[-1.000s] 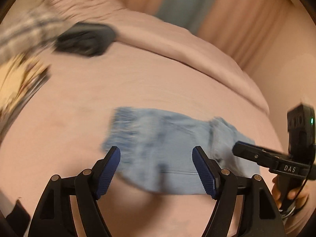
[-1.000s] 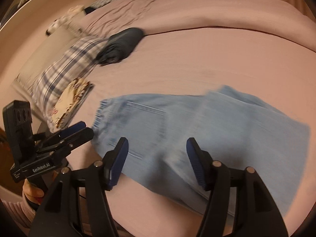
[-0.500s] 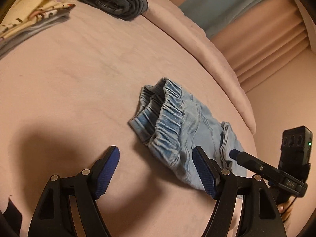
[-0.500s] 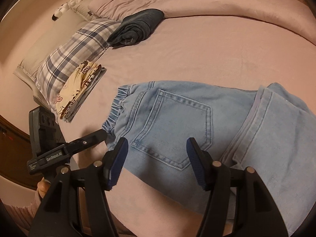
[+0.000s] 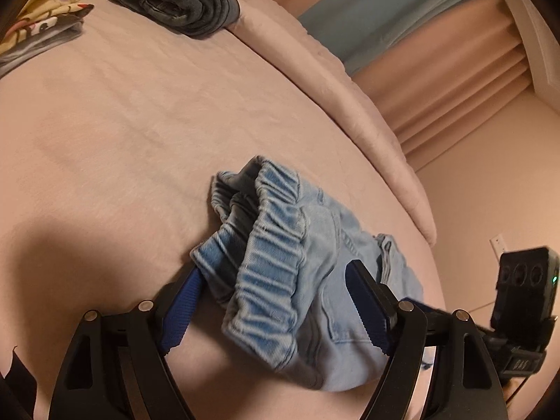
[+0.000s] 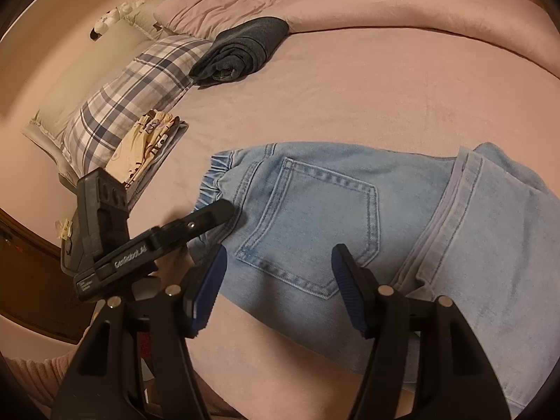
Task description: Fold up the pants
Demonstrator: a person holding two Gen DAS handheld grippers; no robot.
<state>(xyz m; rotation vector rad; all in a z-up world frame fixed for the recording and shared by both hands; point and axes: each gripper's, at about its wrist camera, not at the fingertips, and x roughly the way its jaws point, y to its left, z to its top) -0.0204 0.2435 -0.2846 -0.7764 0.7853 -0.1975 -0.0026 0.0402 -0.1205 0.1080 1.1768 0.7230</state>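
Observation:
Light blue jeans (image 6: 350,217) lie partly folded on the pink bed, back pocket up, legs folded over at the right. Their elastic waistband (image 5: 269,255) faces my left gripper (image 5: 276,301), which is open with its jaws either side of the near waistband corner. In the right wrist view the left gripper (image 6: 210,217) reaches the waistband from the left. My right gripper (image 6: 280,287) is open, low over the jeans' near edge below the pocket. It shows at the right edge of the left wrist view (image 5: 518,315).
A folded dark garment (image 6: 241,52) lies at the far side of the bed (image 6: 350,105). A plaid pillow (image 6: 133,94) and a folded patterned cloth (image 6: 147,143) lie at the left. A pink duvet (image 5: 332,80) is bunched along the far edge. Curtains (image 5: 437,52) hang behind.
Both grippers have moved closer to the jeans. My left gripper has advanced until its open jaws straddle the waistband corner. The right gripper has come down nearer the pocket area.

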